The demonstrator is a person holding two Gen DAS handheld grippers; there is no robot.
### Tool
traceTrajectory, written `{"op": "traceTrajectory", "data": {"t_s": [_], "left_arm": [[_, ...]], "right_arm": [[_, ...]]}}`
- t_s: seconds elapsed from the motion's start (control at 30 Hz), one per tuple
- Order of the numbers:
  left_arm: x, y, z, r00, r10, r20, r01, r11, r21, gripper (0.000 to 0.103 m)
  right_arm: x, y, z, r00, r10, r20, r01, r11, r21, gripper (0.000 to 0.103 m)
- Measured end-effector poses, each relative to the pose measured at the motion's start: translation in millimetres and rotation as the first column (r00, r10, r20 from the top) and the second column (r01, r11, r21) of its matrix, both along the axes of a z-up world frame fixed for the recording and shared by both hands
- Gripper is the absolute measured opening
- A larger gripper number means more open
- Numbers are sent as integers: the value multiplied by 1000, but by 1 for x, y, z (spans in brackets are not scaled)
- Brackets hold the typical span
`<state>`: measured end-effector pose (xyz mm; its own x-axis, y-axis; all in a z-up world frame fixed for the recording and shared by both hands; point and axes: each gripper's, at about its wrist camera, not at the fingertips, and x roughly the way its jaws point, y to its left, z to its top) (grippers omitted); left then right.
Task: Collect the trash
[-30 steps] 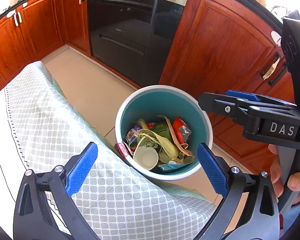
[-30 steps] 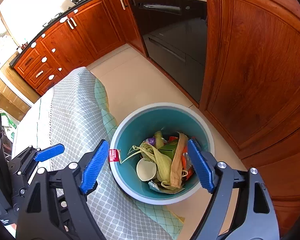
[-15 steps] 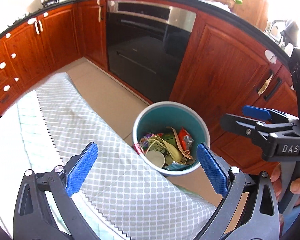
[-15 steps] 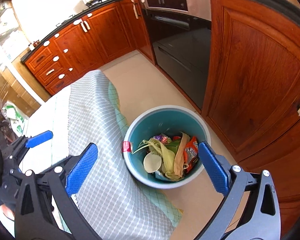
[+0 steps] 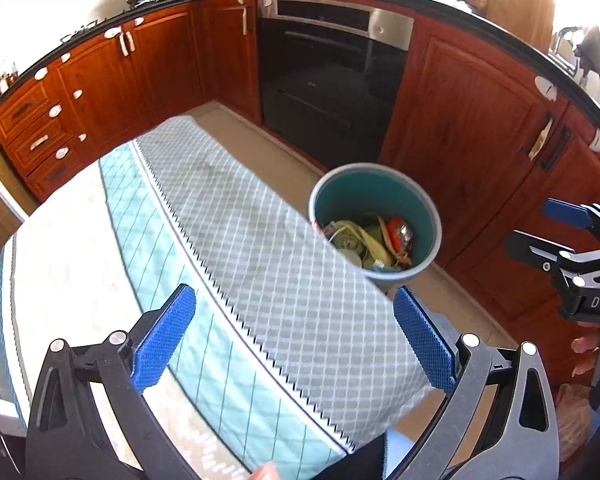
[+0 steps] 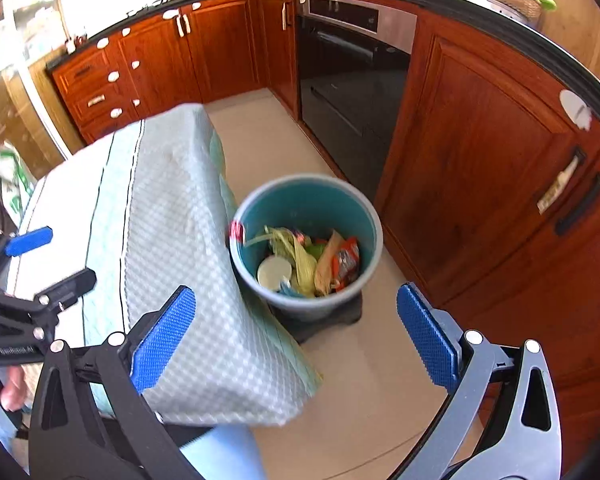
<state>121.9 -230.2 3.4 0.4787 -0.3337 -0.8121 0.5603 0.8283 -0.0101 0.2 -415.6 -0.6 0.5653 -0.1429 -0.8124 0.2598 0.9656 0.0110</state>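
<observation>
right wrist view: pulled back from teal trash bin [image 6: 306, 240] full of scraps, right gripper [image 6: 296, 336] and left gripper [image 5: 294, 338] both wide and empty, collection seemingly finished.

room around the bin

the bin [image 6: 306, 240] stands on the floor [image 6: 360, 380], its mouth uncovered from above, with trash [image 6: 308, 260] piled in the bottom. on one side the tablecloth [image 6: 180, 240] hangs right against its rim; on the other the cabinets [image 6: 480, 184] stand near, with a strip of bare floor between. the oven [image 6: 348, 88] closes off the far end. the left gripper [image 5: 296, 340] hangs spread wide over the table [image 5: 72, 264].
</observation>
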Motion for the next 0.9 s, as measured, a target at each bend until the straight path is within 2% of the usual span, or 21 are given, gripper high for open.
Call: {"op": "traceTrajectory", "data": {"t_s": [0.13,0.27,0.5,0.9], "left_arm": [[-18,16,-10,999,44,-27,-44,999,-7,99],[-32,22,-17,997,69,-22,-69,998,8,99],[-51,20,-16,997,71,2,-71,997,-8,99],[-58,14,-19,998,63,3,-63,998,-12,99]], "right_arm": [[-21,11,-13,1000,12,-21,-12,1000,-4,97],[-34,15,-24,999,-2,-44,2,1000,1,97],[-50,20,-23,999,2,-39,-3,1000,-12,97],[-39,22,-31,998,18,-65,-18,1000,-7,97]]}}
